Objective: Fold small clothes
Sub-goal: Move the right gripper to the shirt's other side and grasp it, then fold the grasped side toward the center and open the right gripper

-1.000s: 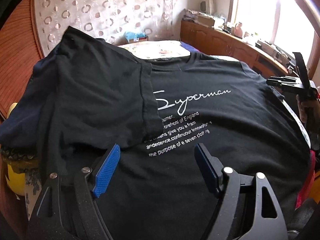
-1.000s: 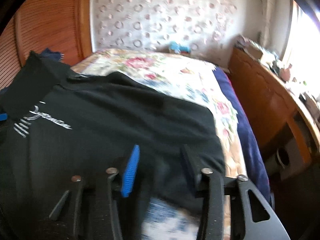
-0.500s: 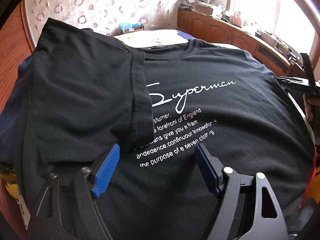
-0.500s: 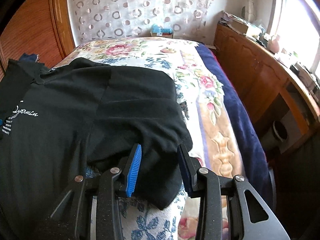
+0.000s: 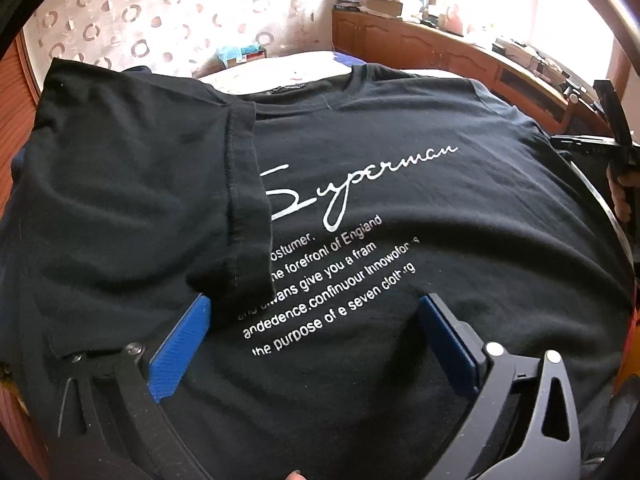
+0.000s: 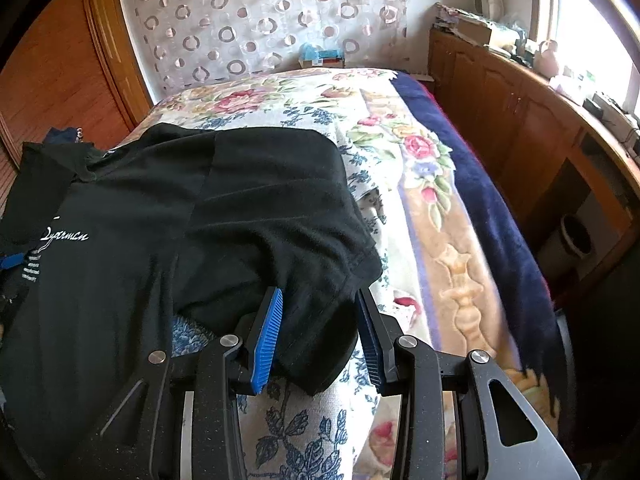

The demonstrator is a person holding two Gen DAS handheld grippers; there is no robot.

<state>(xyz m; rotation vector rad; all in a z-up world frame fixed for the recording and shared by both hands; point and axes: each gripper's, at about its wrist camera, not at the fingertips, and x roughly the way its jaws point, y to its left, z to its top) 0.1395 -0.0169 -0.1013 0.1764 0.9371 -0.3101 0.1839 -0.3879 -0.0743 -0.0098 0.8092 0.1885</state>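
Bright window [image 5: 532, 4] glare at right, sharp centre, fisheye-curved edges.

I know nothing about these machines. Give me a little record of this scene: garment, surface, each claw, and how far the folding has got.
garment: black T-shirt with white lettering, spread flat
surface: bed with floral cover
left sleeve: already folded in over the chest
right sleeve: not yet folded, hanging off the shirt's side
left claw: jaws opening, nothing gripped, above the shirt's print
right claw: partly closed around the right sleeve; firm pinch unclear
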